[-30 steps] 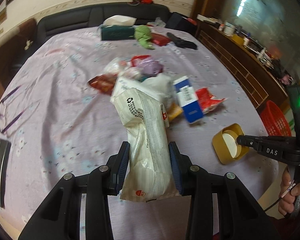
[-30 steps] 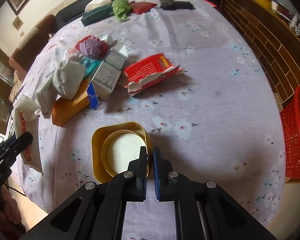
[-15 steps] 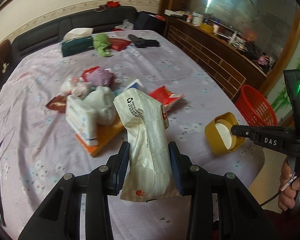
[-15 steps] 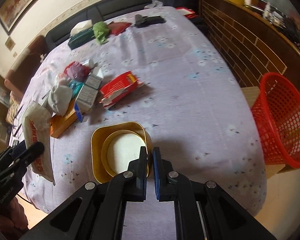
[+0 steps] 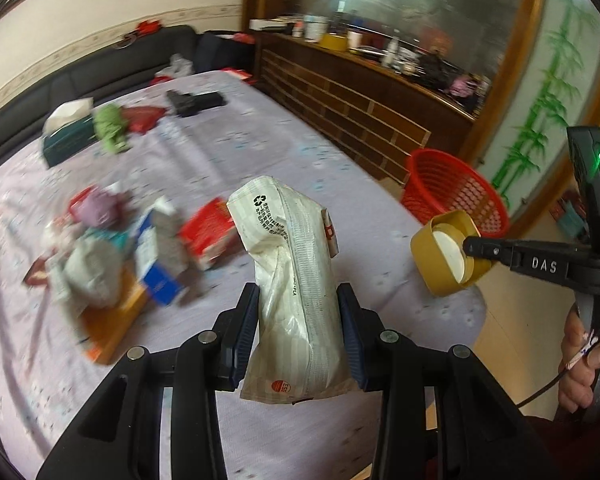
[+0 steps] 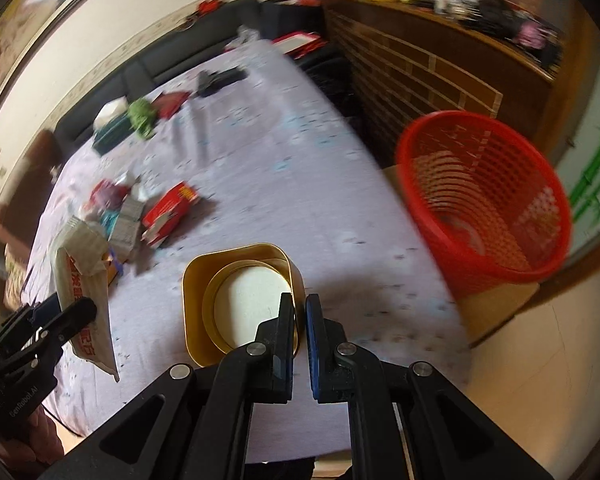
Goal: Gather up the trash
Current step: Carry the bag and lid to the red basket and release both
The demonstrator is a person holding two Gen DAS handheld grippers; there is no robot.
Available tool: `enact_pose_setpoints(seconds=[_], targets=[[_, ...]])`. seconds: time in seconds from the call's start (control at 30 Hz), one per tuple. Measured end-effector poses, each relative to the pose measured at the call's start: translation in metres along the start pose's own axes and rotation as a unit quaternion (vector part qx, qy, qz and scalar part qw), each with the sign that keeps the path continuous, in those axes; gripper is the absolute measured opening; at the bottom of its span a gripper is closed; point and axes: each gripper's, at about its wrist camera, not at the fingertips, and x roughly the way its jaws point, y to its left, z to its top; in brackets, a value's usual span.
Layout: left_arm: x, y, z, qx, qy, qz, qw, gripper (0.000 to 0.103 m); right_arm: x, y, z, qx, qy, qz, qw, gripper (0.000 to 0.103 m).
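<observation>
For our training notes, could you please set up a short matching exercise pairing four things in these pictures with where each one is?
Things:
1. white bag
2. gold lid
3. red basket
4. green cloth

Places:
A. beside the bed
B. in the right tool
C. far end of the bed
D. in the left tool

Pairs: 1-D, 2-B, 3-A, 4-C

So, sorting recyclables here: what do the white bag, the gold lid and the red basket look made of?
White bag: crinkly printed plastic film or coated paper, with a recycling mark.
Gold lid: rigid and glossy, plastic or thin metal; white liner inside.
Red basket: moulded plastic mesh.
</observation>
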Motion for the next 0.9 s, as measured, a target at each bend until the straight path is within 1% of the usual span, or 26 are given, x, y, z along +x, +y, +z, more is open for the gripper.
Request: enact_pose_setpoints(seconds=[0.17,0.37,0.57,0.73,0.77,0.8,0.83,0.9], targets=[[0.018,-0.042,0.022,0.029,0.007,-0.040,0.9987,0.038,-0.018,-0.046,0.010,0.042,-0.016,-0.021,0.999,0.006],[0.055,-0.095,0.061,0.032,0.027,-0.092,0.9948,0.038,-0.035,-0.105,0.033,0.077,-0.037,-0.049,0.995,0.006],[0.089,-0.143,0.098,0.040,0.039,-0.115,0.9918,0.038,-0.045,-0.156,0.055,0.101,-0.059,-0.076,0.990,0.006],[0.112,-0.171,0.119,0.051,0.047,-0.118,0.9905,0.039,-0.045,-0.182,0.070,0.106,-0.066,-0.085,0.988,0.006],[0.115,-0.175,0.123,0.052,0.044,-0.117,0.9907,0.042,-0.044,-0.185,0.074,0.104,-0.068,-0.086,0.989,0.006],[0.118,-0.178,0.126,0.052,0.043,-0.117,0.9909,0.048,-0.043,-0.186,0.076,0.102,-0.069,-0.085,0.989,0.006],[0.119,-0.180,0.129,0.050,0.043,-0.117,0.9910,0.051,-0.041,-0.188,0.081,0.099,-0.071,-0.086,0.989,0.007],[0.120,-0.181,0.134,0.043,0.038,-0.117,0.9915,0.062,-0.037,-0.191,0.090,0.096,-0.073,-0.085,0.989,0.011]])
